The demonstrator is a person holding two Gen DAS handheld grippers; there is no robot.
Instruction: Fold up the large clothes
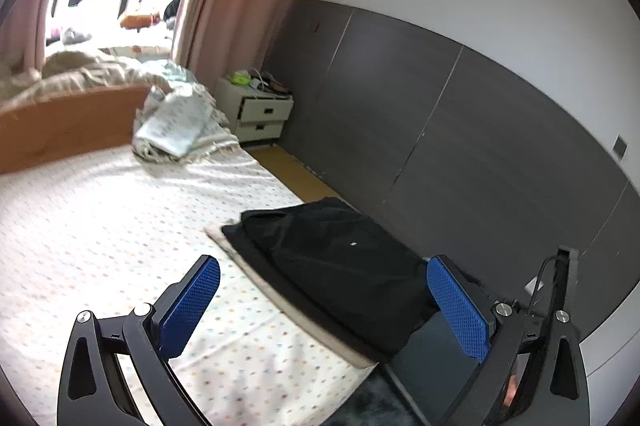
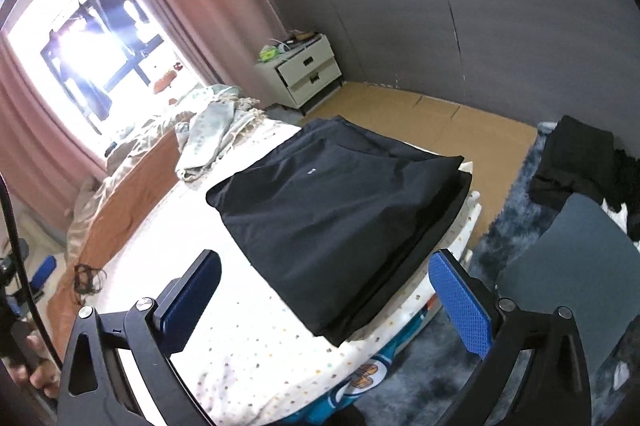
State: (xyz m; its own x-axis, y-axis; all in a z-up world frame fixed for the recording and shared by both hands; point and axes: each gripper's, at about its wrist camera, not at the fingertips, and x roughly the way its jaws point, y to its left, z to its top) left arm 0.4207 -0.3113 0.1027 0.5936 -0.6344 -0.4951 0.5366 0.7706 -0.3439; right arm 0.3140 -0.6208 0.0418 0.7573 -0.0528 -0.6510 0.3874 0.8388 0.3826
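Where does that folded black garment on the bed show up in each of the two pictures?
Left wrist view: folded black garment, lower centre-right, at the bed's edge beside the grey wall.
Right wrist view: folded black garment, centre, on the dotted sheet.
Shared landmark: the white nightstand with two drawers beyond the bed.

One folded dark garment (image 2: 332,209) on one dotted bedsheet (image 2: 248,354); one crumpled pale blanket (image 2: 212,137); one nightstand (image 2: 304,69) with two drawers; one dark heap of clothes (image 2: 576,161) on one blue rug (image 2: 508,226); two wide-open grippers, left (image 1: 324,302) and right (image 2: 328,300).
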